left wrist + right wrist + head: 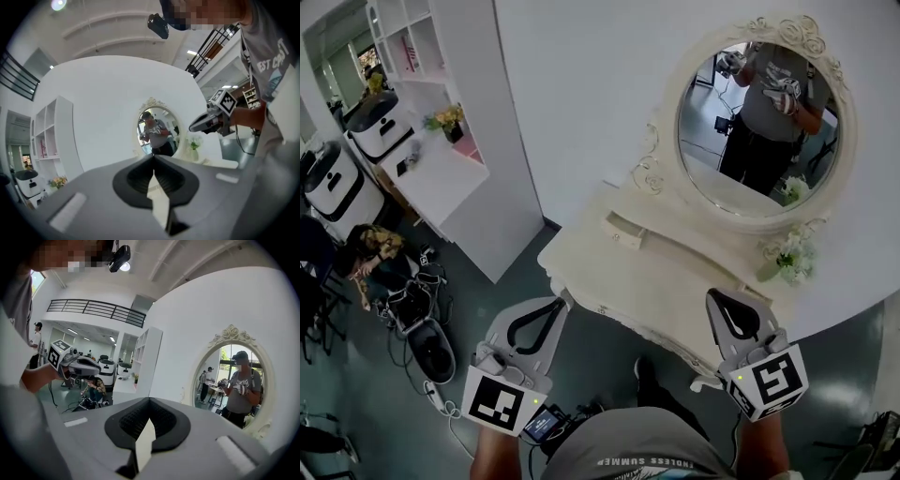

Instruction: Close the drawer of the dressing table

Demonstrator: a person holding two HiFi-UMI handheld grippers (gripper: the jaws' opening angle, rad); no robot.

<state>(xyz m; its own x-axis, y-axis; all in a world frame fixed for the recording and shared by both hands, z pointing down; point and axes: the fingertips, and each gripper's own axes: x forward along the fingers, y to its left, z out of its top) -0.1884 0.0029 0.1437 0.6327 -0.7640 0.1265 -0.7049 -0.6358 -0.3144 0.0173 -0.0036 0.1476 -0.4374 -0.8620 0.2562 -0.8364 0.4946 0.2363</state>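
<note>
The cream dressing table [581,258] with its oval mirror [757,128] stands against the white wall ahead of me. A small drawer [623,231] in the mirror's base sticks out toward me. My left gripper [555,302] hovers off the table's front left corner, jaws shut and empty. My right gripper [719,296] hangs over the table's front edge further right, also shut with nothing in it. Neither touches the drawer. In the left gripper view the mirror [157,130] lies straight beyond the closed tips [153,157]. The right gripper view shows the mirror [234,380] to the right of its closed tips [149,400].
A vase of white flowers [790,258] stands on the table's right end. A white shelf unit [441,150] juts from the wall at left. Beyond it are white machines [370,122], a person sitting on the floor [370,251], and cables and gear [422,323].
</note>
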